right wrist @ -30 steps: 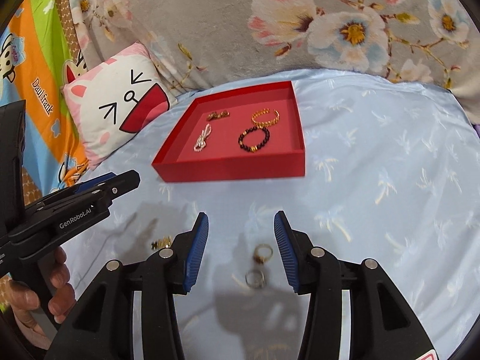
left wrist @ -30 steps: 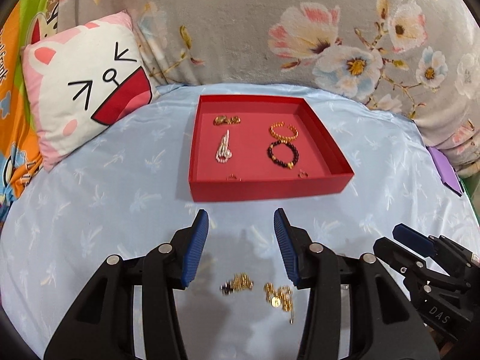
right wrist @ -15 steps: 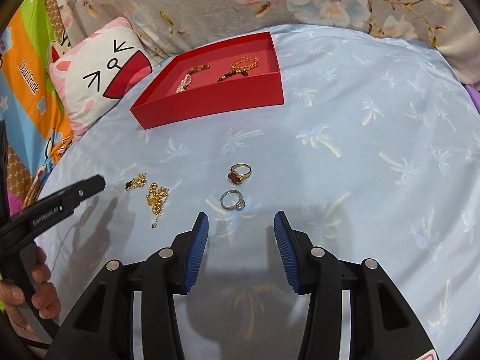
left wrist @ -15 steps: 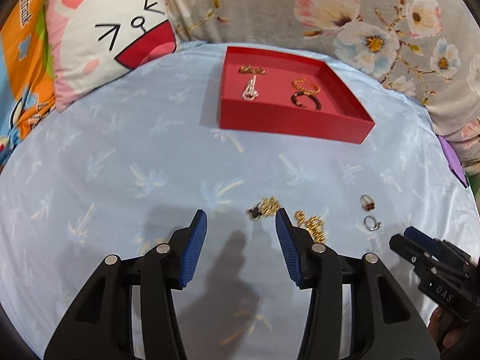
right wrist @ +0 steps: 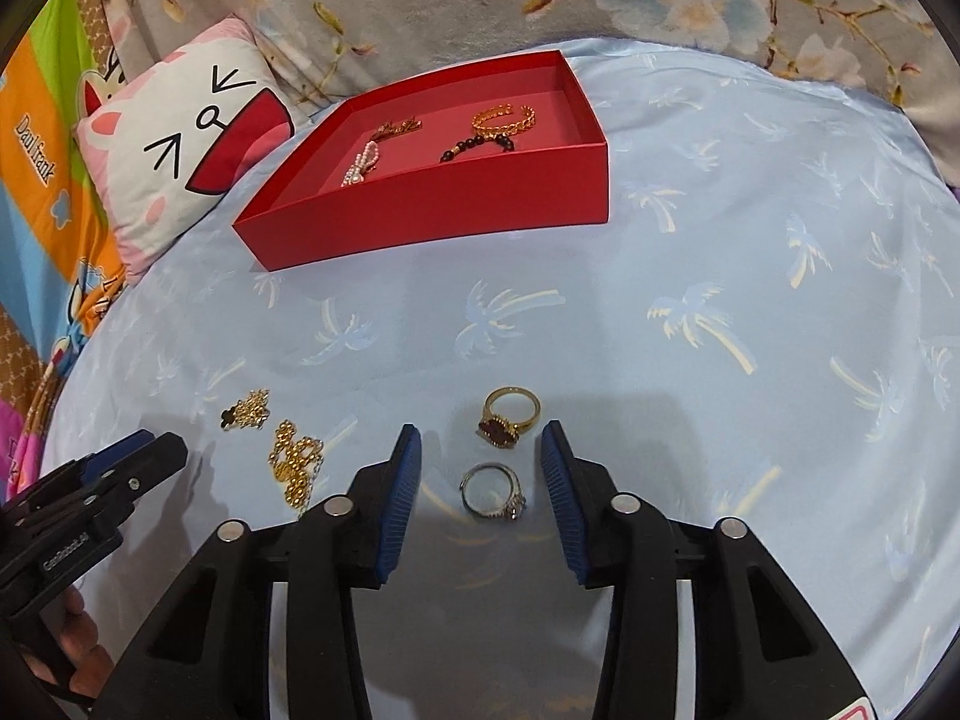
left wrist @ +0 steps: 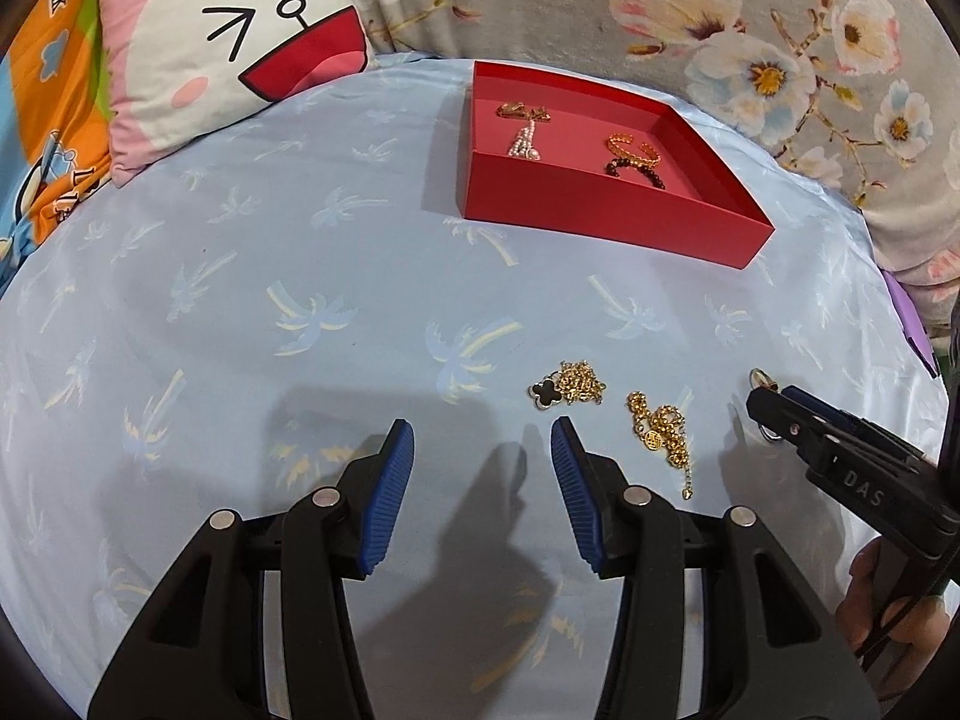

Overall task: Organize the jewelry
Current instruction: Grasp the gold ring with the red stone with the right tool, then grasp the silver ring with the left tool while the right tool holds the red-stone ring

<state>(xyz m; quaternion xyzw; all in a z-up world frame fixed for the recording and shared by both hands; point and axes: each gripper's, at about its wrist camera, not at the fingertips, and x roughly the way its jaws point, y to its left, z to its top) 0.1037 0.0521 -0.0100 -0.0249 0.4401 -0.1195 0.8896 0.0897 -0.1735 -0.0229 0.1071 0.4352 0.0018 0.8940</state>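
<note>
At the left of the right wrist view, your left gripper point(right wrist: 129, 450) hangs with jaws apart and empty near the gold chain with a black clover charm point(right wrist: 245, 411) and the beaded gold chain point(right wrist: 294, 462). Lower centre, your right gripper point(right wrist: 480, 450) is closing — the silver ring point(right wrist: 493, 491) lies between its pads, untouched, the gold ring with a dark red stone point(right wrist: 509, 417) just beyond. Above centre sits the red cardboard tray point(right wrist: 432, 204) on the pale blue palm-print sheet point(right wrist: 720, 300), already holding bracelets and earrings.
</note>
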